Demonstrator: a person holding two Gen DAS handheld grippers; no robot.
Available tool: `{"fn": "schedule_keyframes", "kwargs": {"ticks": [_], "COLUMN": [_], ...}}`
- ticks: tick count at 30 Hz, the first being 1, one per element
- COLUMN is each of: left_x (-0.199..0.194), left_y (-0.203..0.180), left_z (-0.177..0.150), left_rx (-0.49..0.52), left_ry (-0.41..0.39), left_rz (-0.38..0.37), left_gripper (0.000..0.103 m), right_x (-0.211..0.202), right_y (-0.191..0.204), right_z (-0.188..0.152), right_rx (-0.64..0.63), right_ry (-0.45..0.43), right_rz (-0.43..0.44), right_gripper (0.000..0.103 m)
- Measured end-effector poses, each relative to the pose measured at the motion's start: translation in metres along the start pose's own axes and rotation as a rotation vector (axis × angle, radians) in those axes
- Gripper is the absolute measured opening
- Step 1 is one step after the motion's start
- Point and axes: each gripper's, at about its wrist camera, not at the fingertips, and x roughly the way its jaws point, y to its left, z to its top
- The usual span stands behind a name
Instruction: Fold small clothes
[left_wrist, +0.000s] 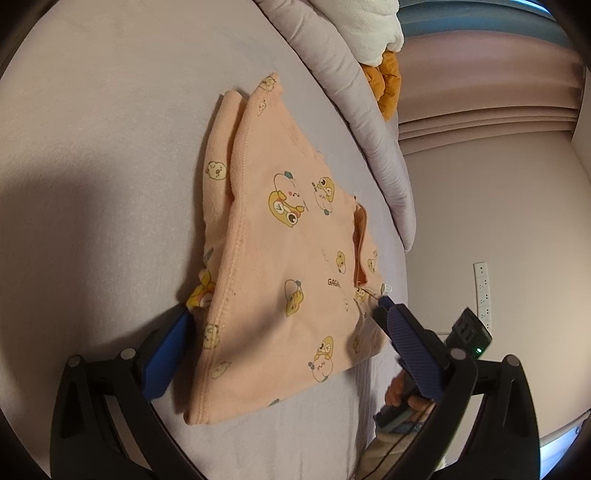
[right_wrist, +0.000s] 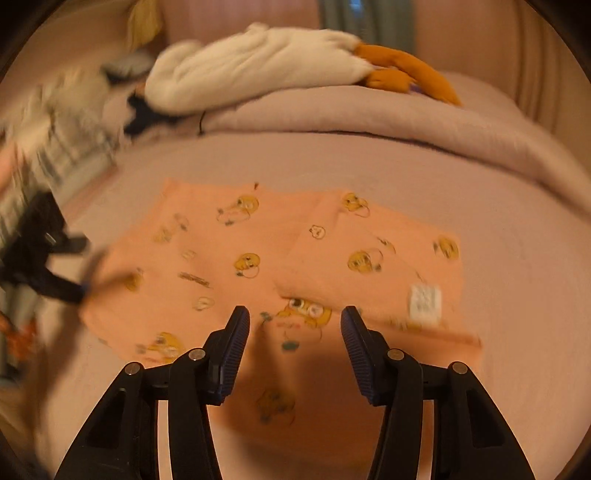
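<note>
- A peach garment (left_wrist: 295, 254) printed with yellow cartoon characters is lying partly folded on the bed (left_wrist: 110, 147), which is covered with a pale lilac sheet.
- In the left wrist view, one stitched edge of the garment is running down its left side, and a second layer of the same cloth is showing beneath it on the left.
- The left gripper (left_wrist: 284, 314) is sitting low over the near end of the garment with its jaws spread wide, one blue pad at each side of the cloth; neither pad is pinching it.
- The right gripper (right_wrist: 293, 325) is hovering above the near edge of the garment (right_wrist: 258, 258), its jaws also parted with nothing between them.
- In the right wrist view, which is blurred, the right part of the garment is lying folded over the rest, and a white care label (right_wrist: 424, 302) is showing near its right end.
- A rolled lilac duvet (right_wrist: 369, 110) is lying along the far side of the bed, well apart from the garment.
- A white and orange plush toy (right_wrist: 277, 62) is resting on top of the duvet.
- A white socket strip (left_wrist: 484, 291) is hanging on the wall beyond the bed.
- No containers are showing in either view.
</note>
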Motion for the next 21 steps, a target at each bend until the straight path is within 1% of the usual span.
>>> {"fn": "schedule_keyframes", "kwargs": {"ticks": [1,2,3,4,5,6,7,9,10,12,14,15,17,19,21], "left_x": [0.000,0.000,0.001,0.000,0.000,0.000,0.000,-0.001,0.000,0.000,-0.001,-0.001,-0.001,-0.002,-0.002], "left_y": [-0.001,-0.001,-0.001,-0.001,0.000,0.000,0.001,0.001,0.001,0.002,0.002,0.002,0.002,0.003,0.003], "left_z": [0.000,0.000,0.000,0.000,0.000,0.000,0.000,0.000,0.001,0.002,0.003,0.003,0.003,0.003,0.003], "left_rx": [0.002,0.004,0.006,0.005,0.003,0.002,0.000,-0.001,-0.002,-0.004,-0.007,-0.008,-0.010,-0.012,-0.015], "left_ry": [0.000,0.000,0.001,0.001,0.001,0.002,0.003,0.007,0.008,0.013,0.015,0.016,0.016,0.016,0.017], "left_rz": [0.003,0.005,0.006,0.006,0.004,0.001,-0.001,-0.005,-0.007,-0.010,-0.013,-0.015,-0.017,-0.018,-0.016], "left_gripper": [0.102,0.102,0.102,0.102,0.102,0.102,0.102,0.102,0.102,0.102,0.102,0.102,0.102,0.102,0.102], "right_x": [0.006,0.012,0.014,0.018,0.022,0.023,0.024,0.019,0.015,0.009,0.010,0.013,0.027,0.040,0.044], "right_y": [0.000,0.000,0.002,0.005,0.008,0.010,0.008,-0.001,-0.007,-0.033,-0.058,-0.073,-0.100,-0.118,-0.128], "right_z": [0.003,0.006,0.007,0.008,0.011,0.013,0.016,0.023,0.029,0.044,0.059,0.066,0.074,0.073,0.071], "right_rx": [-0.021,-0.050,-0.074,-0.111,-0.143,-0.179,-0.202,-0.185,-0.155,-0.060,0.024,0.067,0.133,0.176,0.202], "right_ry": [0.010,0.022,0.029,0.040,0.050,0.057,0.060,0.045,0.031,-0.007,-0.026,-0.017,0.031,0.091,0.107], "right_rz": [-0.013,-0.026,-0.029,-0.040,-0.056,-0.073,-0.076,-0.046,-0.042,-0.053,-0.102,-0.130,-0.252,-0.340,-0.411], "right_gripper": [0.054,0.051,0.043,0.037,0.020,0.006,0.005,0.004,0.004,0.004,0.004,0.004,0.004,0.005,0.005]}}
